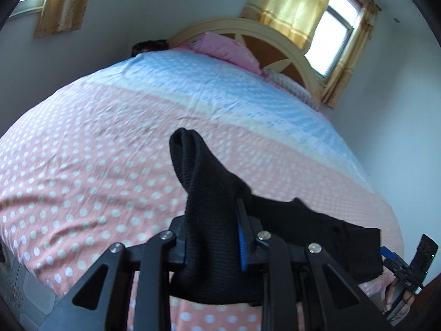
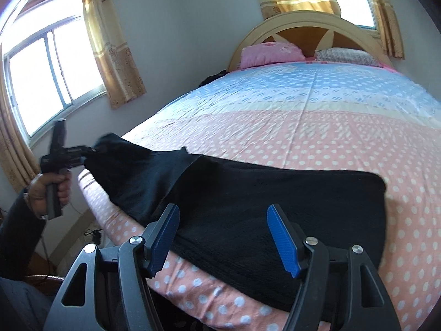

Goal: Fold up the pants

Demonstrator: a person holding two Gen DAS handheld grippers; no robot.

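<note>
Black knit pants (image 2: 275,193) lie across the near edge of the bed, one end folded flat at the right. In the left wrist view my left gripper (image 1: 213,237) is shut on a bunched end of the pants (image 1: 204,187), which sticks up between the blue pads. The right wrist view shows that same left gripper (image 2: 92,150) lifting the pants' left end off the bed, with a hand on its handle. My right gripper (image 2: 222,209) stands open just above the middle of the pants with nothing between its fingers. It also shows at the left wrist view's lower right as the right gripper (image 1: 391,262).
The bed sheet (image 2: 317,132) is pink with white dots, turning blue toward the headboard (image 2: 303,24). A pink pillow (image 2: 270,52) and a striped pillow (image 2: 347,55) lie at the head. Windows with yellow curtains (image 2: 110,49) line the walls. A dark sleeve (image 2: 19,226) is at the left.
</note>
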